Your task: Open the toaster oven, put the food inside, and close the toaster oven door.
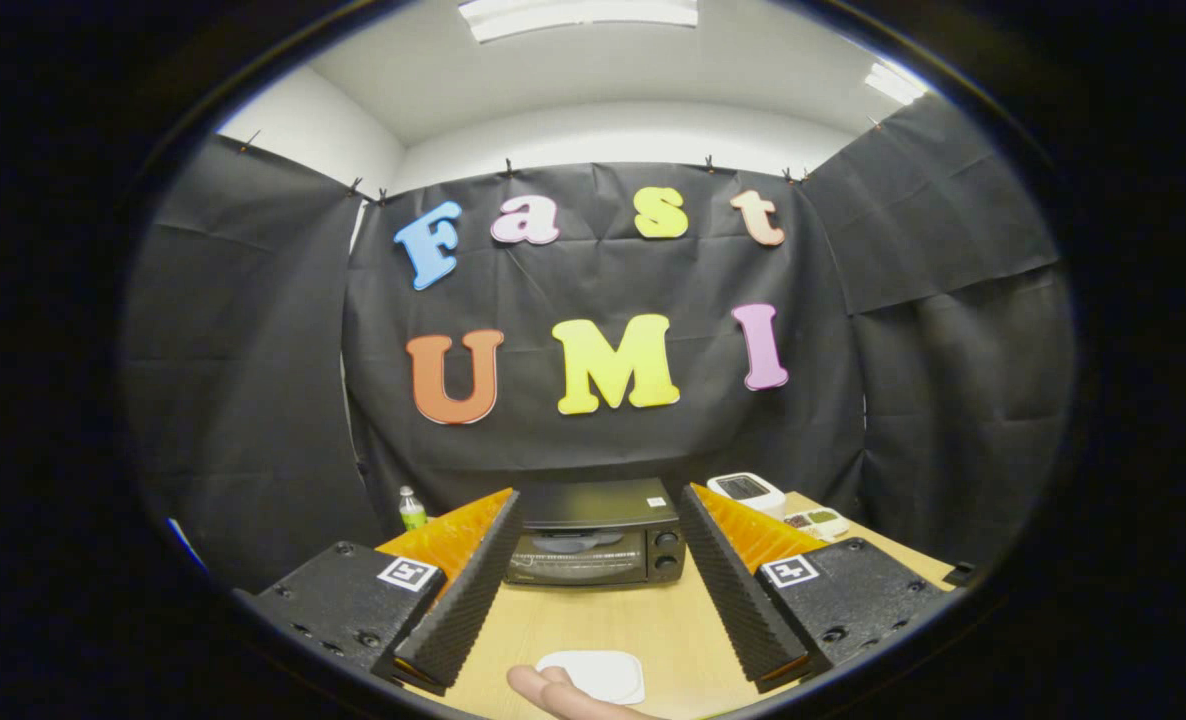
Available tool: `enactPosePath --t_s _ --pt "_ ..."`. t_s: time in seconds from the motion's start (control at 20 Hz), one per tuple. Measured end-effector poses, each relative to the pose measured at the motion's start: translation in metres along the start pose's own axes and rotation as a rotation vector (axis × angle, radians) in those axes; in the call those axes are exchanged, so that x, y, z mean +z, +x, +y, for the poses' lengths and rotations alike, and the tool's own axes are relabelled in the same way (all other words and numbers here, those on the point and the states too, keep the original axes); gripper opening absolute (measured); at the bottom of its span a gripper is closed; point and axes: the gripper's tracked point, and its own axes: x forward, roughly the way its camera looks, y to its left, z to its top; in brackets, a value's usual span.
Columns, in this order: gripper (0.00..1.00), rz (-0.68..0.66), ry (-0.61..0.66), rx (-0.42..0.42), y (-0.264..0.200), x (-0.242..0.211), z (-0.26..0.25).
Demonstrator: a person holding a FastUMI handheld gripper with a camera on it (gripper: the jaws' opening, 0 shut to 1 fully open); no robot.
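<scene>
The toaster oven [596, 545] stood at the far end of the wooden table [603, 620], against the black cloth wall, with its door closed and two knobs showing down its right side. The gripper [593, 610] was held above the near part of the table with its two ribbed fingers [463, 590] spread wide apart and gripping nothing; the oven sat beyond them, framed in the gap. A white plate [593, 675] lay on the table between the fingers, near their base, and a hand [558, 695] touched its near edge. A small green bottle [411, 508] stood left of the oven, and a white device [746, 491] sat to its right
</scene>
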Motion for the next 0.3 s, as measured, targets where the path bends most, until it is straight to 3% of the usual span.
enactPosePath --t_s 0.3 --pt "1.0 -0.001 -0.004 0.005 -0.0036 0.001 -0.0012"
